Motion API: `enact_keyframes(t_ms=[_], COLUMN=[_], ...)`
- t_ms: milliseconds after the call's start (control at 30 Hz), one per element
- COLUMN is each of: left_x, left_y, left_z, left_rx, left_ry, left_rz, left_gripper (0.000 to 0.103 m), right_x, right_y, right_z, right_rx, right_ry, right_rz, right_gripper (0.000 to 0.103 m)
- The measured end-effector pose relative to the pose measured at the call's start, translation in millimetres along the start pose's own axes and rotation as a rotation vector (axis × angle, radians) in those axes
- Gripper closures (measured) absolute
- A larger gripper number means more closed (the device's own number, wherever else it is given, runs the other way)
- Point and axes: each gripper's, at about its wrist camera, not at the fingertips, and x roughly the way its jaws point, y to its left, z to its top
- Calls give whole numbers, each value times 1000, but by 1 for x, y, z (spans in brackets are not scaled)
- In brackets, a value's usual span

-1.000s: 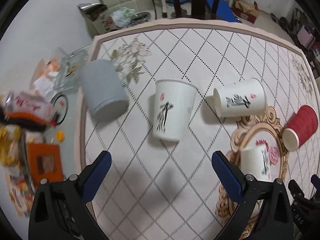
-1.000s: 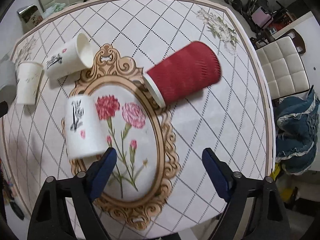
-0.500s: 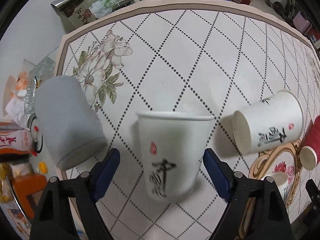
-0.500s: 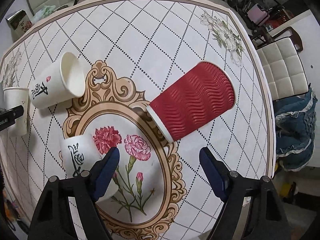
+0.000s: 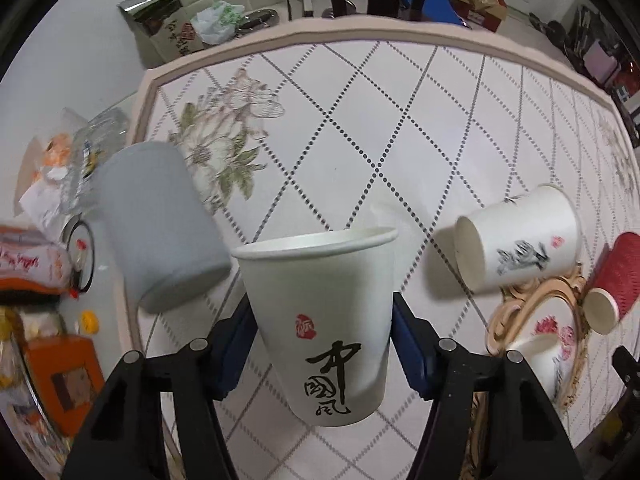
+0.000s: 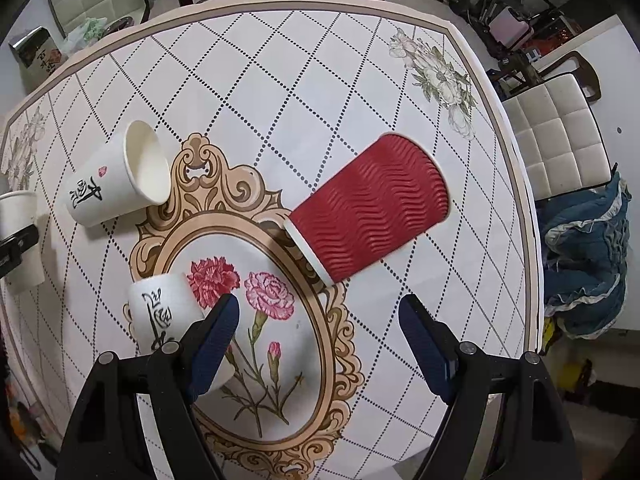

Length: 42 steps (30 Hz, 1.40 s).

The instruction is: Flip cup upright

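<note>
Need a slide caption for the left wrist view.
Left gripper clamps a white calligraphy-printed paper cup, mouth facing away, between a grey cup and a second white cup.

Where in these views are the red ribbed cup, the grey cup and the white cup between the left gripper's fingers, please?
red ribbed cup (image 6: 370,210), right wrist view, middle of its ribbed side.
grey cup (image 5: 154,216), left wrist view, middle of its side wall.
white cup (image 5: 324,312), left wrist view, printed side wall.

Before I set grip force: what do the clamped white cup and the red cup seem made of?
White cup: likely thin matte paper, judging by its rolled rim and printed calligraphy. Red cup: apparently ripple-wall paper, with a wavy embossed sleeve and white rim.
</note>
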Motion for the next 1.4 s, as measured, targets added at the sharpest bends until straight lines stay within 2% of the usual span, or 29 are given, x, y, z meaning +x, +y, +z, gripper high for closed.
enact_keyframes(t_ms=[167,367,533,733,933,1100,1167,1233,1333,1400], left_x=[-36,-70,-69,-39,-16,-3,2,3,6,9], left_y=[0,-31,-67,-113,-137,-144,-144,-147,-148,-145], left_z=[-27,-97,-154,-208,-215,-211,-209,-209,-209,-212], left_rx=[-30,-77,-113,-141,-129,-117,-116,-110,-103,-103], left_ry=[-28,-2,61,170,207,214,219,218,223,218], left_rz=[11,13,-12,-53,-47,-39,-35,-30,-20,-19], left_gripper=[42,42,42,42,39,38,23,13,1,1], right_x=[-8,-12,-3,32,61,70,70,69,68,67], right_y=[-12,-31,-48,-65,-74,-86,-91,-97,-102,-104], right_z=[-15,-47,-78,-114,-137,-139,-139,-138,-135,-134], right_rx=[-5,-47,-99,-162,-209,-211,-200,-191,-181,-171], right_ry=[-5,0,2,66,121,135,135,130,123,123], right_rz=[38,78,95,79,43,19,16,15,9,10], right_gripper=[19,18,18,18,18,18,18,18,18,18])
